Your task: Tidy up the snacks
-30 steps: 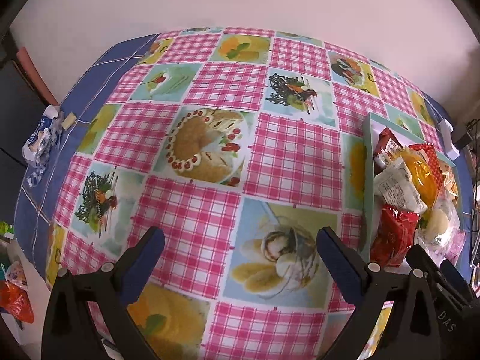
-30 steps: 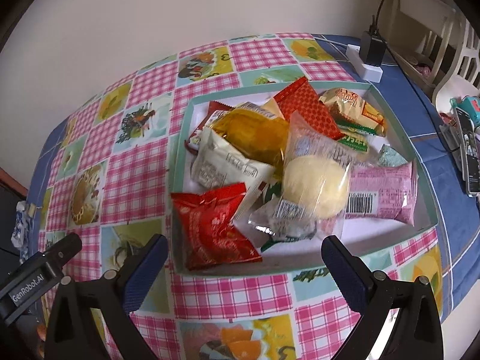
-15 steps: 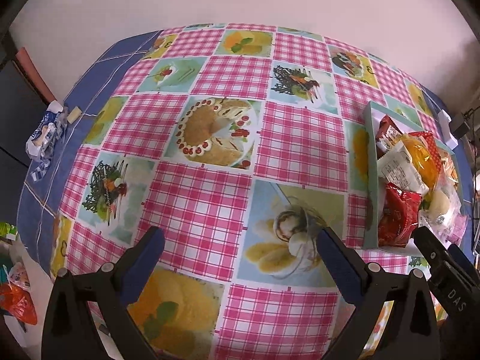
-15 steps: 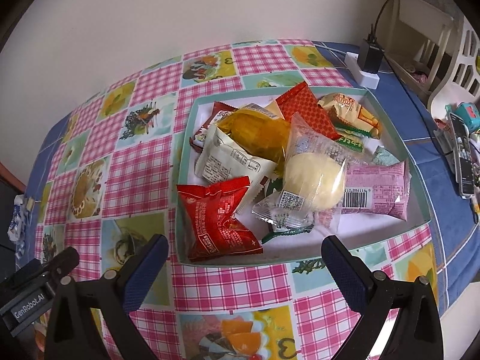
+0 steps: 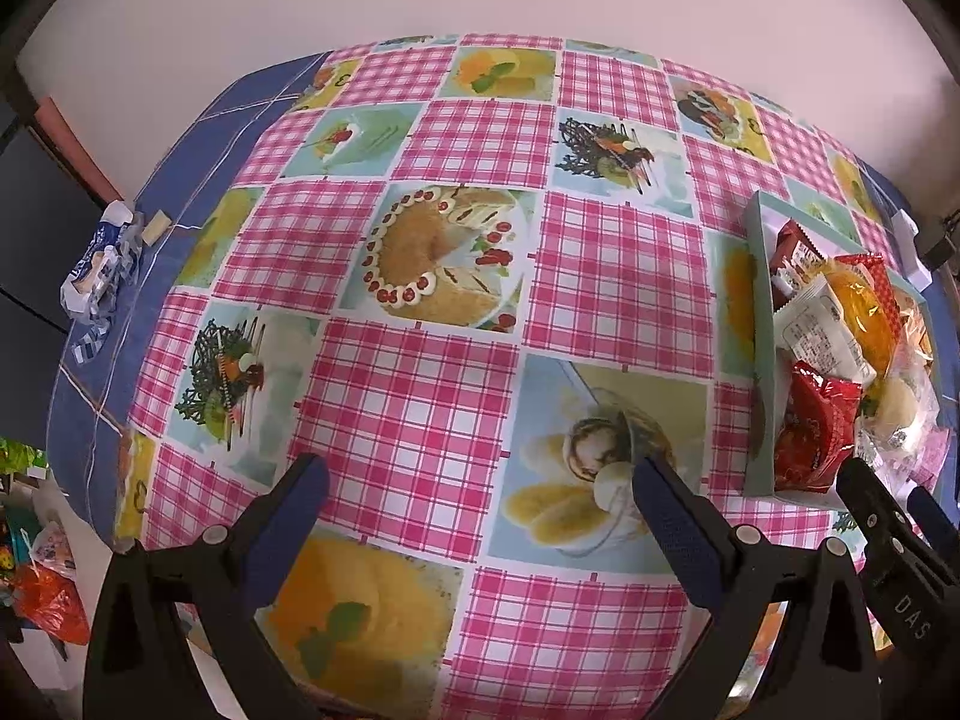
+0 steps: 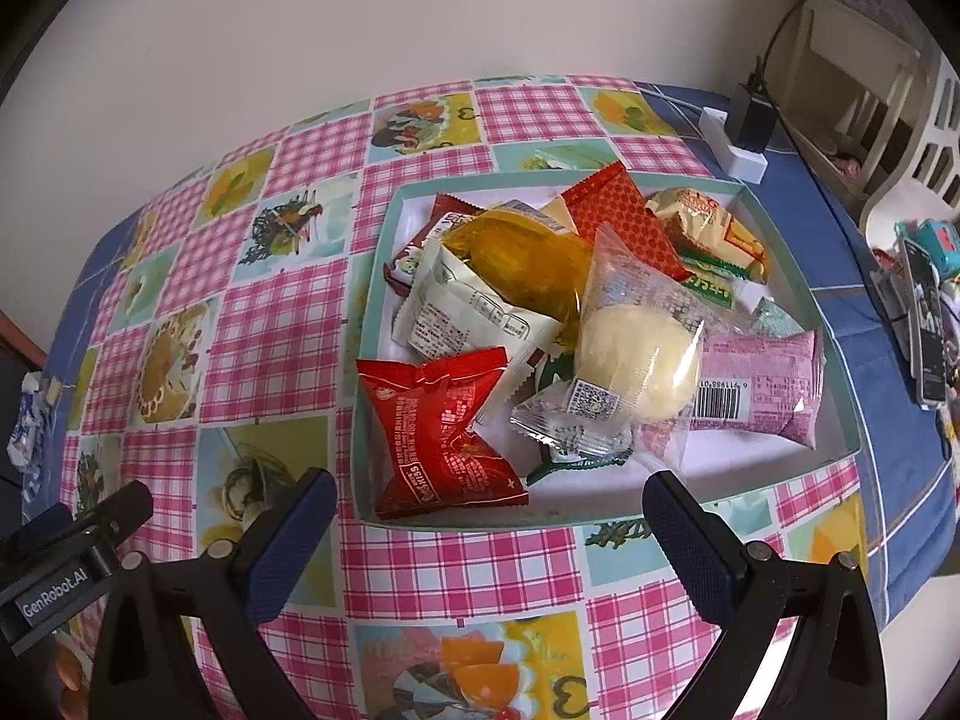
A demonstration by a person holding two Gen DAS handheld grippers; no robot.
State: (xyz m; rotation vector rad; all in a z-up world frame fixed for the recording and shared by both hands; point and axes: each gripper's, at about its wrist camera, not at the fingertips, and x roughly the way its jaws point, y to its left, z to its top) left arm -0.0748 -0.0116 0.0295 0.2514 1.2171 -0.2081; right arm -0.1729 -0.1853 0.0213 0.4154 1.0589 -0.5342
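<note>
Both your grippers have pulled back from the shallow mint-green cardboard tray [image 6: 798, 294]; left gripper [image 5: 480, 498] and right gripper [image 6: 486, 510] hang spread, empty. Nearest in the tray lies the red foil packet [image 6: 438, 426], then a clear-wrapped pale bun [image 6: 636, 354], possibly overlapping the pink barcode wrapper [image 6: 762, 384].

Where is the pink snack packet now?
In the right wrist view, the pink packet lies inside the tray, right side, beside the pale bun.

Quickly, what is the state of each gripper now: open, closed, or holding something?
Left gripper: open, holding nothing, above the tablecloth.
Right gripper: open, holding nothing, in front of the snack tray.
</note>
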